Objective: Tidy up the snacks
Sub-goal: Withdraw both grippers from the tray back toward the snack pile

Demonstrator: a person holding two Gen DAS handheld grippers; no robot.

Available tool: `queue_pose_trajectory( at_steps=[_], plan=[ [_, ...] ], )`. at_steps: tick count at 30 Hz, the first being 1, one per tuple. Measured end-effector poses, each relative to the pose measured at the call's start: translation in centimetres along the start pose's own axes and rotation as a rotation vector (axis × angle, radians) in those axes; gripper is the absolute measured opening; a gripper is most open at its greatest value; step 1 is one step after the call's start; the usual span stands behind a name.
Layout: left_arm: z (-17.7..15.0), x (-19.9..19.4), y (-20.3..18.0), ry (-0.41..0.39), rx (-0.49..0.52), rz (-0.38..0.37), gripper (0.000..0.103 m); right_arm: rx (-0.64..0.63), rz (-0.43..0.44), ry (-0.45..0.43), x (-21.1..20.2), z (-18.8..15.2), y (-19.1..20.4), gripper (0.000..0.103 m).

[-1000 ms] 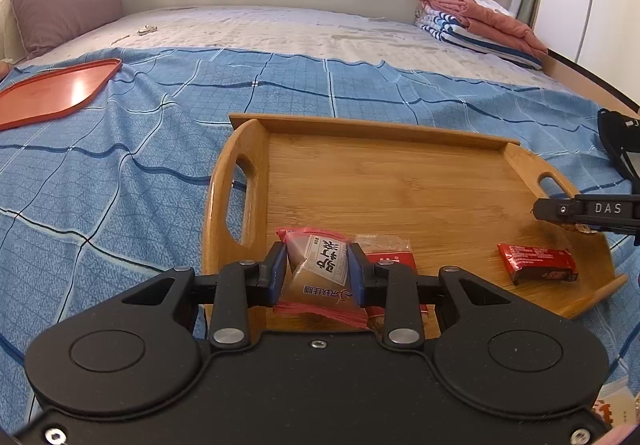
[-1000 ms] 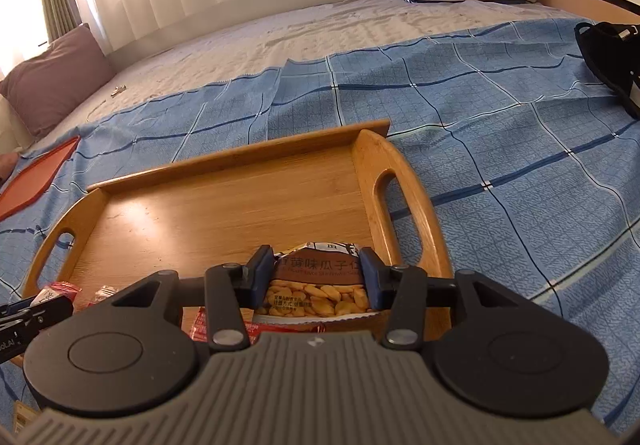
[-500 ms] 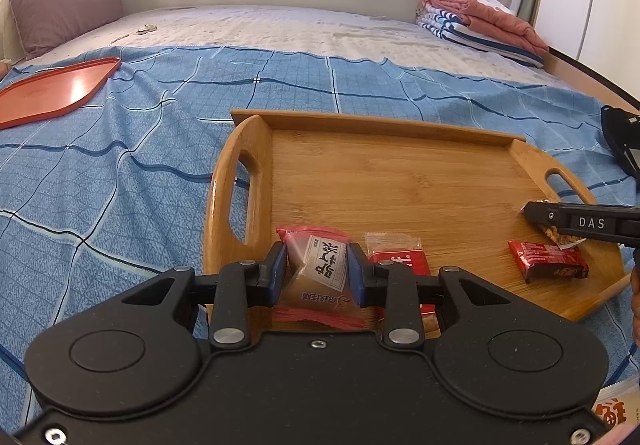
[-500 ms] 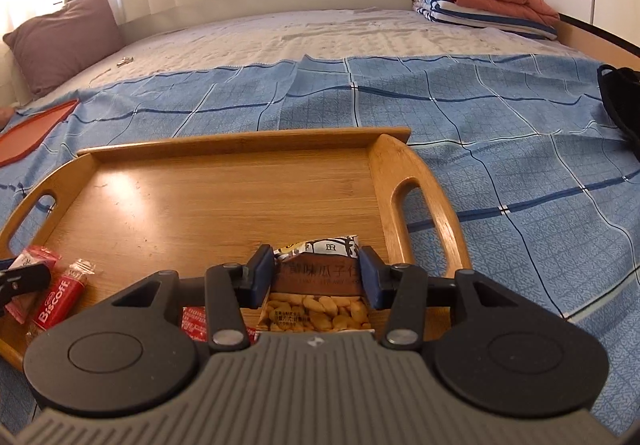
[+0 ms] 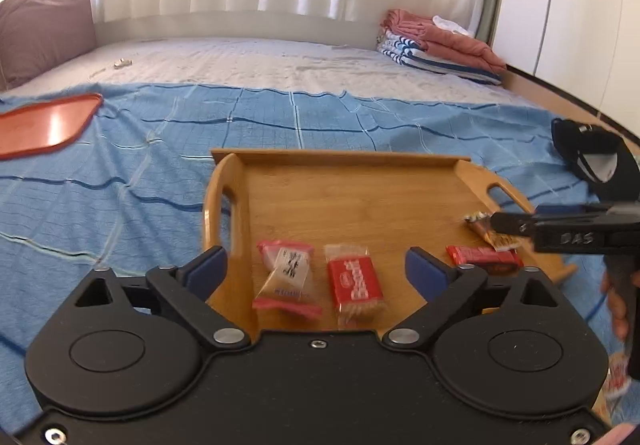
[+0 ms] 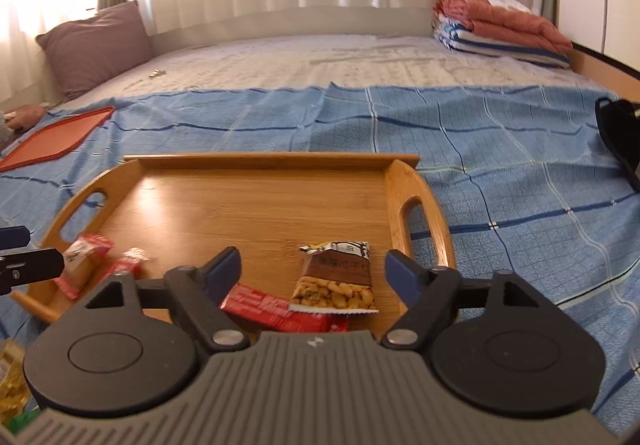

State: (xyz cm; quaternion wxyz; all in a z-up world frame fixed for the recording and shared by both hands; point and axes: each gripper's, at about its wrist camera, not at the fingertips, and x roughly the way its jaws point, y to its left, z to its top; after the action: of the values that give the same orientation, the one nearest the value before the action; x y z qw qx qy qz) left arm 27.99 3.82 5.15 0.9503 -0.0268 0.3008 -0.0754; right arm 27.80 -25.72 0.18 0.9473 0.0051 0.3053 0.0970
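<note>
A bamboo tray [image 5: 352,201] [image 6: 260,205] lies on the blue bedspread. My left gripper [image 5: 316,265] hangs over its near left corner, jaws opening wide. A pink-edged clear packet [image 5: 286,281] and a red biscuit packet [image 5: 354,285] lie flat on the tray between them, untouched. My right gripper [image 6: 314,265] is over the tray's near right side, jaws also opening. A brown peanut packet [image 6: 336,281] lies loose between them, partly on a red bar [image 6: 276,309]. In the left wrist view that red bar [image 5: 484,259] shows beside the right gripper's black body.
A red-orange tray [image 5: 48,121] lies far left on the bedspread. A black bag [image 5: 592,161] sits at the right edge, folded blankets [image 5: 440,41] at the back right and a pillow [image 6: 96,45] at the back left. More snack packets [image 6: 12,385] lie off the tray.
Both grippers have opened and let go of their packets, which now lie on the tray. Both have drawn back and risen a little.
</note>
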Motion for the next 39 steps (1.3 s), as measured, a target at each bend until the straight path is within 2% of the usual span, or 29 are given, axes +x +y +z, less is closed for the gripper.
queue_pose_trajectory(
  at_steps=[4, 8, 15, 19, 28, 34, 39],
  plan=[
    [-1.2, -3.3, -0.4, -0.016, 0.015, 0.014, 0.097, -0.03, 0.025, -0.039, -3.6, -0.6, 0.8, 0.093],
    [-3.0, -6.9, -0.8, -0.045, 0.018, 0.001, 0.098, -0.059, 0.042, -0.088, -7.5, -1.9, 1.6, 0.103],
    [-5.9, -12.3, -2.2, -0.082, 0.031, -0.014, 0.099, -0.09, 0.056, -0.153, -13.5, -5.5, 3.0, 0.103],
    [-7.2, -14.6, -3.0, -0.105, 0.031, -0.003, 0.1, -0.106, -0.006, -0.158, -15.4, -7.6, 3.9, 0.103],
    [-10.7, -18.0, -3.9, -0.085, 0.046, 0.009, 0.101, -0.041, -0.041, -0.115, -18.5, -11.8, 4.4, 0.103],
    [-13.2, -18.9, -4.5, -0.068, 0.069, 0.027, 0.101, -0.055, -0.089, -0.113, -20.5, -13.7, 3.9, 0.103],
    [-15.0, -18.9, -5.0, -0.046, 0.076, 0.027, 0.101, -0.078, -0.138, -0.085, -20.6, -15.0, 2.6, 0.103]
  ],
)
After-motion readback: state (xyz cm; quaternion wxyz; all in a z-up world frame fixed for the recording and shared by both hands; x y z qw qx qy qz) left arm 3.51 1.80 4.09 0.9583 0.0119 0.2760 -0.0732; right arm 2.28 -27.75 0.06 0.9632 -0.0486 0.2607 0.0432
